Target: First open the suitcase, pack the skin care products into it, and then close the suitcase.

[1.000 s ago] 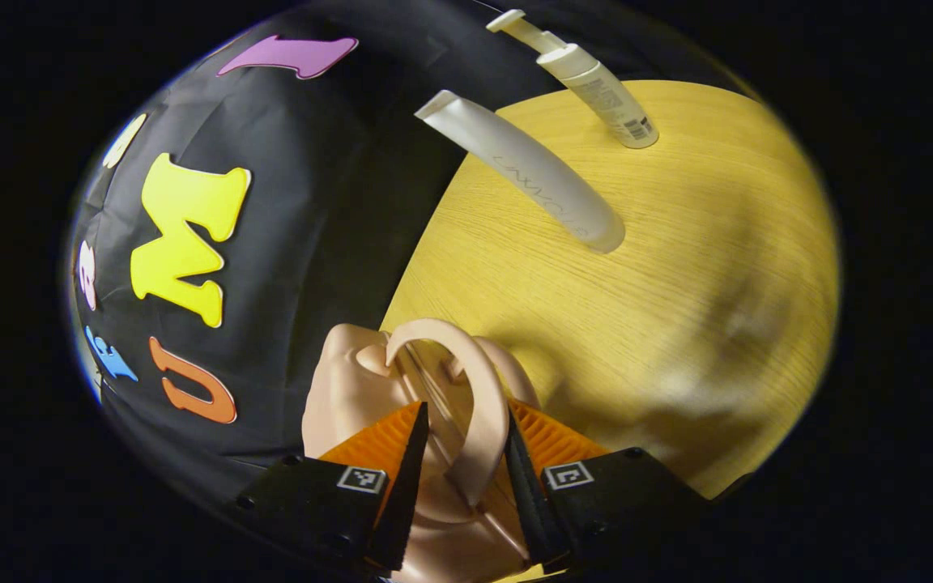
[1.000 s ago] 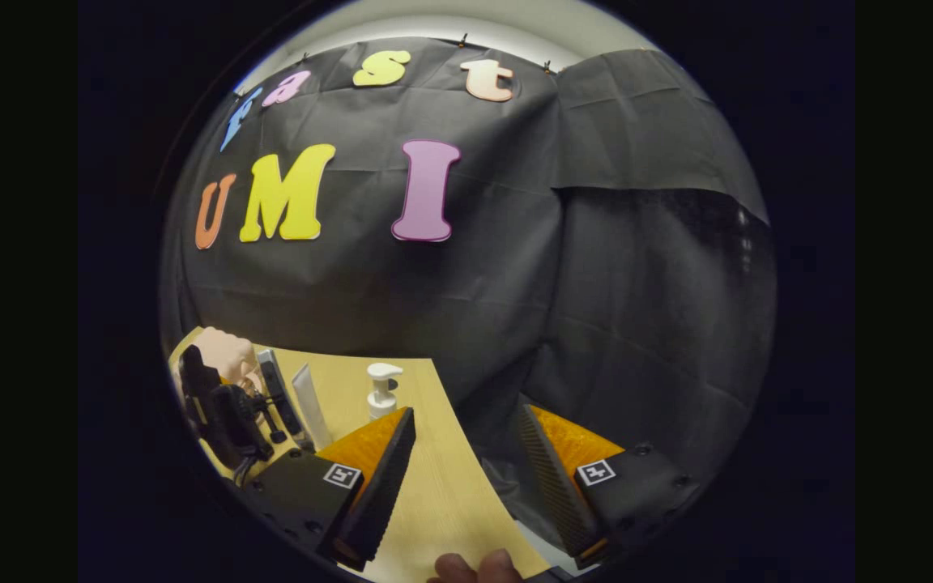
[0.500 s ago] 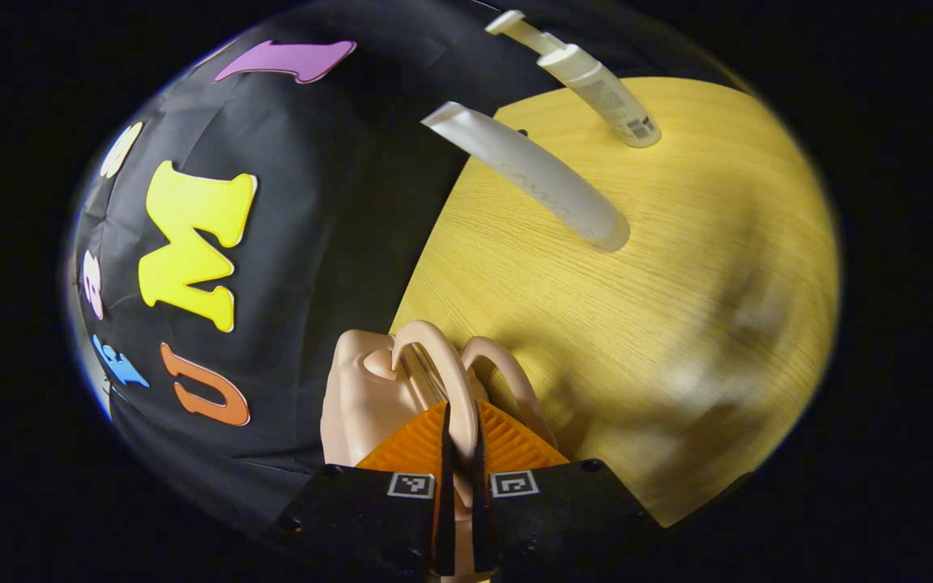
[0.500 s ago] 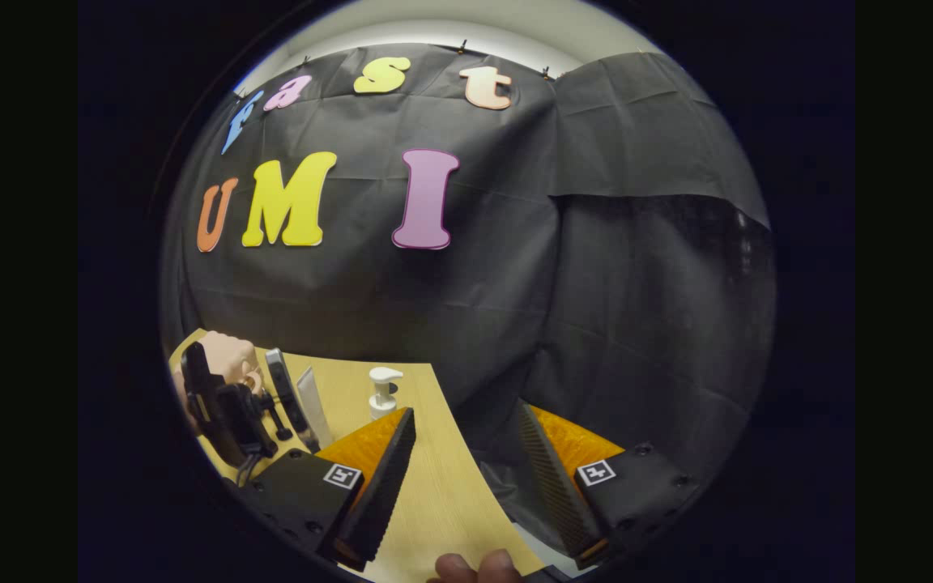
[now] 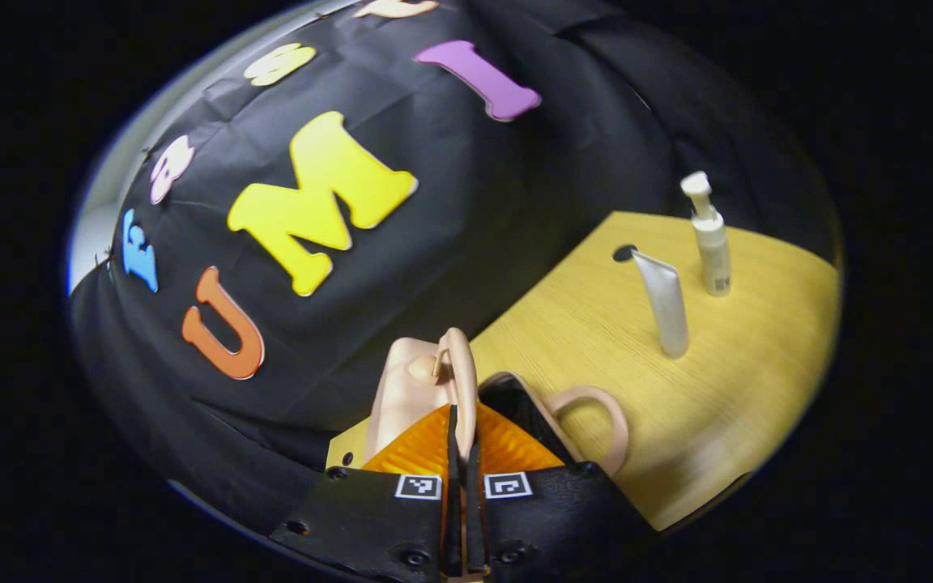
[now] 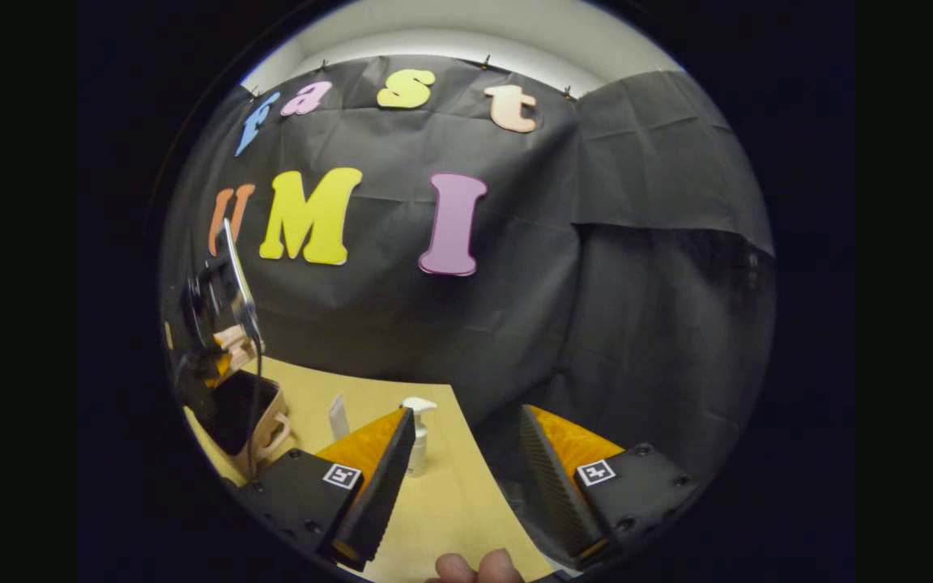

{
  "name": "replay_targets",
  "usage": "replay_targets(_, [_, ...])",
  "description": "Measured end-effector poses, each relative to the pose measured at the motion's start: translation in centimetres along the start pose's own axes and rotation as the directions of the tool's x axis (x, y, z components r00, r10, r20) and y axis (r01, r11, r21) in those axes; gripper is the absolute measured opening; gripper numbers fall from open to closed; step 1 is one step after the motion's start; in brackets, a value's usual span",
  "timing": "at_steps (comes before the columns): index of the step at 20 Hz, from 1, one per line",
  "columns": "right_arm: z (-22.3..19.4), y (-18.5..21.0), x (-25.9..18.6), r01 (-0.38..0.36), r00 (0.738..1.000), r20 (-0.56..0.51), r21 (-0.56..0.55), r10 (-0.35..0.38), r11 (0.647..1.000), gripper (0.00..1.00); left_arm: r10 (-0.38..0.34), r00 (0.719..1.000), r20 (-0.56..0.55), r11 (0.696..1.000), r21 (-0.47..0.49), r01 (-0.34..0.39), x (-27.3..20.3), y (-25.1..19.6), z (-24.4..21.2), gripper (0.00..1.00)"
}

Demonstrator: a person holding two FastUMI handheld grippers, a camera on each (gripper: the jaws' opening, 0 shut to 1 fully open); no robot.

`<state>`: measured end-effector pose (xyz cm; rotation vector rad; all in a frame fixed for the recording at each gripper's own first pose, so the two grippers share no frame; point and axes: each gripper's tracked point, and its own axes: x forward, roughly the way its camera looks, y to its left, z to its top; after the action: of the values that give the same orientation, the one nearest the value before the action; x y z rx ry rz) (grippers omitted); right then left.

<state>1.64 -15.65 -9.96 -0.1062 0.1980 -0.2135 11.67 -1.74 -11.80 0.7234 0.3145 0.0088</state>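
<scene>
- While the left gripper holds its two orange fingers clenched on one handle of the pink suitcase, the lid is lifted and the dark inside of the case shows just to the right of the fingers in the left gripper view.
- The second handle of the suitcase lies toward 4 o'clock from the gripped one, resting over the wooden desk.
- In the left gripper view a white tube stands upright on the desk at about 2 o'clock from the suitcase, and a white pump bottle stands just beside it, a little farther.
- In the right gripper view the right gripper has its fingers released and wide apart, with nothing between them, above the edge of the desk.
- There the open suitcase sits at 9 o'clock with the left gripper over it; the tube and the pump bottle stand near the left finger.
- A fingertip of the person's hand shows at 6 o'clock.
</scene>
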Motion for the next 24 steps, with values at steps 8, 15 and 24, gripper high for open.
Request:
replay_targets(8, [4.2,7.7,-0.5,-0.107,0.994,0.034,-0.039,0.108,0.994,0.78,0.144,0.988,0.051,0.898,-0.427,-0.109,-0.8,17.2,-6.3,0.05])
replay_targets(15, [5.5,13.7,-3.0,-0.156,0.986,0.033,-0.157,0.163,0.975,0.78,0.212,0.976,-0.059,0.786,-0.583,-0.206,1.8,26.0,-19.7,0.05])
replay_targets(24, [3.5,22.1,-5.6,-0.266,0.964,-0.049,-0.239,0.261,0.934,0.78,-0.013,0.963,-0.269,0.458,-0.858,-0.233,12.3,24.1,-36.9,0.07])
